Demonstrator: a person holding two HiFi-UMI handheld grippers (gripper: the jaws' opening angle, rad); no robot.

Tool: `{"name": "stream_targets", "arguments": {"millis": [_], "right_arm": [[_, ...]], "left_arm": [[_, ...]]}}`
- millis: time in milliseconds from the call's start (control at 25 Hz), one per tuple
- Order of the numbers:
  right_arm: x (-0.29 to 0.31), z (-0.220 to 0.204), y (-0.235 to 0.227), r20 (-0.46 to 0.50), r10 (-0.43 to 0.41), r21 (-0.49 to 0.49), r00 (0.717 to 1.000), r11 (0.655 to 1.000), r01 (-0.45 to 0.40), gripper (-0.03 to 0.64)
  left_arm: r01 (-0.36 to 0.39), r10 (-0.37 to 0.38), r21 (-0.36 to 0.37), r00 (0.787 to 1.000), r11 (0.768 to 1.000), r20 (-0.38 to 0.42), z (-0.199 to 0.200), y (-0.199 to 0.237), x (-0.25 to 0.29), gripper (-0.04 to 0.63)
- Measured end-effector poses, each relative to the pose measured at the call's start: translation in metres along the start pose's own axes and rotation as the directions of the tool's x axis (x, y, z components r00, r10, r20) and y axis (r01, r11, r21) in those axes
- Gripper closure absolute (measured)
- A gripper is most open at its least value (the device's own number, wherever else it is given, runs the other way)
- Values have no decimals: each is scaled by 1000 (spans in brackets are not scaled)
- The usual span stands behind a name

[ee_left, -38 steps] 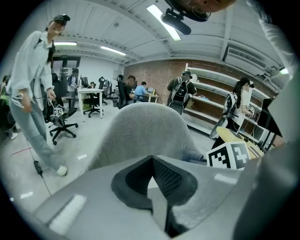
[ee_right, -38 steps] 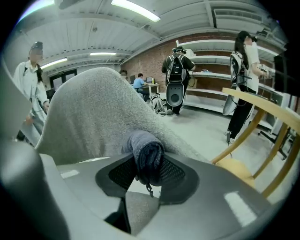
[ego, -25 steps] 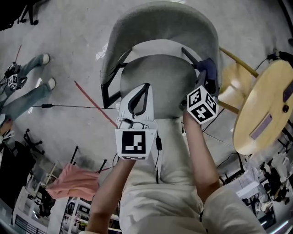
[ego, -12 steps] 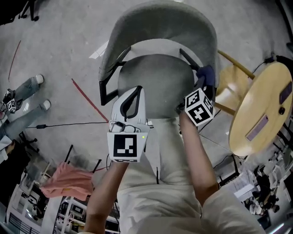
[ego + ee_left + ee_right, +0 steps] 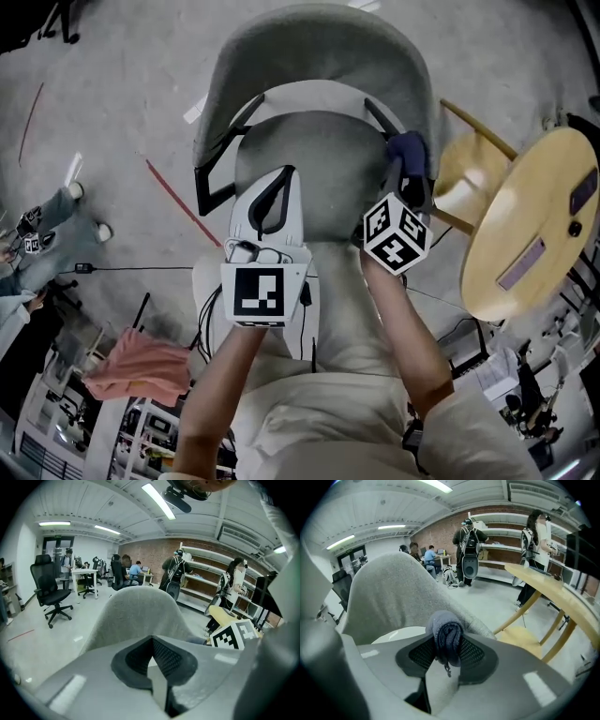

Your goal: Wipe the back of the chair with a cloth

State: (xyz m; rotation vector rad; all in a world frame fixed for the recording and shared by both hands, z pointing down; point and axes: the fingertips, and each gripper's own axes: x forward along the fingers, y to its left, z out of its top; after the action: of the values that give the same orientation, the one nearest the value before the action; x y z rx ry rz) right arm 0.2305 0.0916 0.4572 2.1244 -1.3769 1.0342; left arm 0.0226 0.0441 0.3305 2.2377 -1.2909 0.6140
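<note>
With our right hand-held gripper (image 5: 446, 654) clenched on the cloth (image 5: 447, 631) and our left hand-held gripper (image 5: 152, 660) closed empty, we judged firm, overlapping sweeps along the chair back (image 5: 323, 47) best.

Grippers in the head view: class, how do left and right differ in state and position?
The left gripper is shut empty; the right gripper is shut on a dark blue cloth. The left is over the grey fabric chair's seat; the right, beside its backrest. Both carry marker cubes.
</note>
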Motion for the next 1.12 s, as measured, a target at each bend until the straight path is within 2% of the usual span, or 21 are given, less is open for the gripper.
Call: {"name": "stream_targets", "arguments": {"millis": [320, 440, 560, 680, 800, 960, 1120], "right_arm": [[1, -4, 5, 1, 42, -16, 999, 999, -42, 468], [-11, 1, 30, 35, 141, -96, 989, 986, -137, 468], [-23, 6, 65, 49, 287, -231, 957, 935, -268, 468], [-36, 3, 105, 17, 456, -358, 890, 833, -421, 468], [-47, -12, 143, -58, 604, -473, 795, 685, -555, 468], [-57, -40, 191, -171, 717, -544, 676, 503, -671, 468], [-59, -67, 232, -284, 780, -601, 557, 308, -738, 468]], "left_arm": [[2, -2, 10, 1000, 1000, 15, 10, 3, 7, 595], [-10, 10, 0, 1000, 1000, -17, -5, 12, 2, 595], [-8, 8, -9, 1000, 1000, -29, -18, 16, -5, 595], [-6, 6, -4, 999, 1000, -33, -28, 23, -14, 595], [-23, 23, -13, 999, 1000, -28, -39, 36, -22, 595], [-56, 55, -39, 998, 998, -26, -57, 57, -35, 595], [-83, 81, -60, 996, 995, -26, -74, 73, -41, 595]]}}
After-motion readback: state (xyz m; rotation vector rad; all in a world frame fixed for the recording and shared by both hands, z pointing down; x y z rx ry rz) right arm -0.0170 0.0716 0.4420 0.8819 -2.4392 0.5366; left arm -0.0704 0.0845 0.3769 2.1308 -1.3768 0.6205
